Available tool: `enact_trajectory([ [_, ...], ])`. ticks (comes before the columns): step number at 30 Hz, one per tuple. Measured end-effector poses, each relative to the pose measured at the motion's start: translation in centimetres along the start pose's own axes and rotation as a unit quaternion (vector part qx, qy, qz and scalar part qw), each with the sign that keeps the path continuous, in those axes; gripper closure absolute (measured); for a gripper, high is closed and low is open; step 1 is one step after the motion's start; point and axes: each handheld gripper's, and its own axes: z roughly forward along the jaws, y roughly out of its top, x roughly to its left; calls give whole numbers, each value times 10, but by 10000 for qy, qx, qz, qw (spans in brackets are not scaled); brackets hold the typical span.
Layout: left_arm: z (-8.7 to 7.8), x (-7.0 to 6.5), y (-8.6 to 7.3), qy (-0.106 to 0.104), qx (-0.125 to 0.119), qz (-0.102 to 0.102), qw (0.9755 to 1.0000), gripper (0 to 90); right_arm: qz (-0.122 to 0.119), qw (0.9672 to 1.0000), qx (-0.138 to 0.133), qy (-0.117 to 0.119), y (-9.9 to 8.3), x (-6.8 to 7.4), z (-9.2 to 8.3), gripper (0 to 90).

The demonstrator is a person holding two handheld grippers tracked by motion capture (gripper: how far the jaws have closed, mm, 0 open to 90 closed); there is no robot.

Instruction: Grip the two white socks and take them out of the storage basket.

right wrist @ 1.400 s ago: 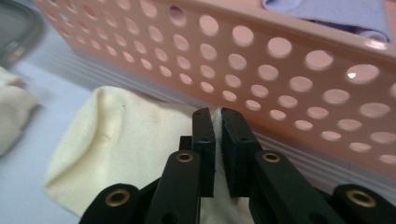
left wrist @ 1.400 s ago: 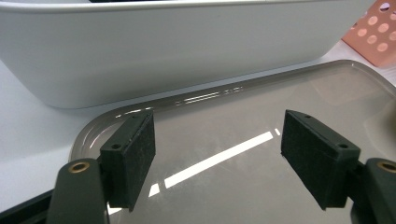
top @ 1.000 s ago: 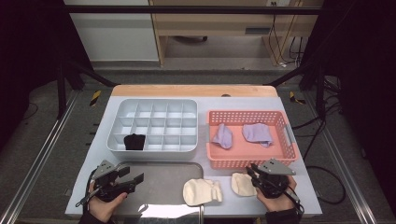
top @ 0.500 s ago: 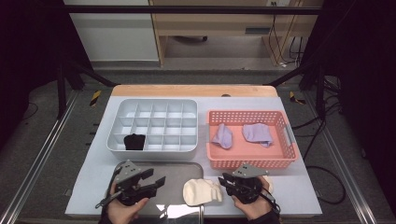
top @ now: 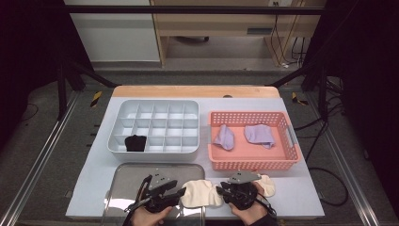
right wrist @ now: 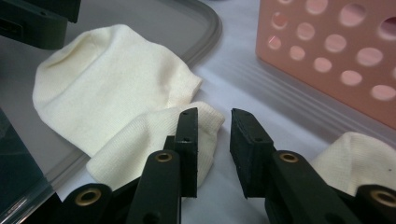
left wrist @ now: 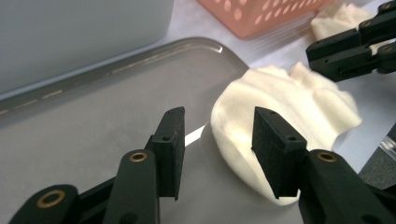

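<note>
While both tongs flank it: cream sock (top: 202, 193) lies half on metal tray (top: 136, 176), half on tabletop (top: 306, 188).
Left tongs (left wrist: 217, 140): jaws apart, just been closing, sock's toe edge between, not pinched.
Right tongs (right wrist: 212, 140): narrow gap, empty, beside sock's cuff.
Farther: second cream sock (top: 268, 184), pink basket (top: 254, 162), grey organiser (top: 155, 149).

You are working in what looks like a lab or test bay. Your white rectangular table (top: 301, 193) stands on a grey carpeted floor (top: 51, 155), boxed in by a black metal frame (top: 70, 70) with diagonal struts at ten and two o'clock. Silver floor rails (top: 35, 162) run along at nine o'clock. At twelve o'clock sits a pale wooden bench (top: 221, 23), and loose black cables (top: 324, 132) trail across the floor at three o'clock.
</note>
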Motion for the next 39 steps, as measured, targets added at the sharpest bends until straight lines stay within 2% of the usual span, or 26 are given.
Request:
enact_trajectory([
  [3,3,-1,-4,41,116,58,9999,608,-36,10000,54,-17,-1,1,2,742],
  [6,4,-3,-5,28,186,150,9997,696,-50,10000,77,37,-3,3,5,811],
  [11,7,-1,-5,-8,277,180,9995,835,-27,9999,140,35,-1,5,4,889],
  [14,5,1,-5,-22,286,193,9994,860,20,9999,154,71,1,3,2,900],
  [19,2,4,-4,-6,306,204,9993,872,116,9999,11,-95,6,-2,-2,900],
  [21,2,5,-4,16,302,210,9993,874,70,9997,54,-219,7,-2,1,900],
  [23,0,7,-4,30,323,230,9992,876,-15,9992,206,-337,7,-1,5,900],
  [27,1,10,-5,64,268,221,9994,870,-26,9992,230,-321,7,-1,7,899],
  [29,2,10,-5,52,230,257,9994,855,13,9996,167,-218,6,-1,7,876],
  [32,-1,10,-4,44,125,278,9995,765,58,9999,-88,-124,7,-3,-1,824],
  [36,-7,16,-3,52,-47,152,9999,658,188,9982,-462,-319,8,-15,-22,820],
  [39,-12,23,-2,152,-133,79,9998,620,316,9970,-532,-471,1,-26,-34,838],
])
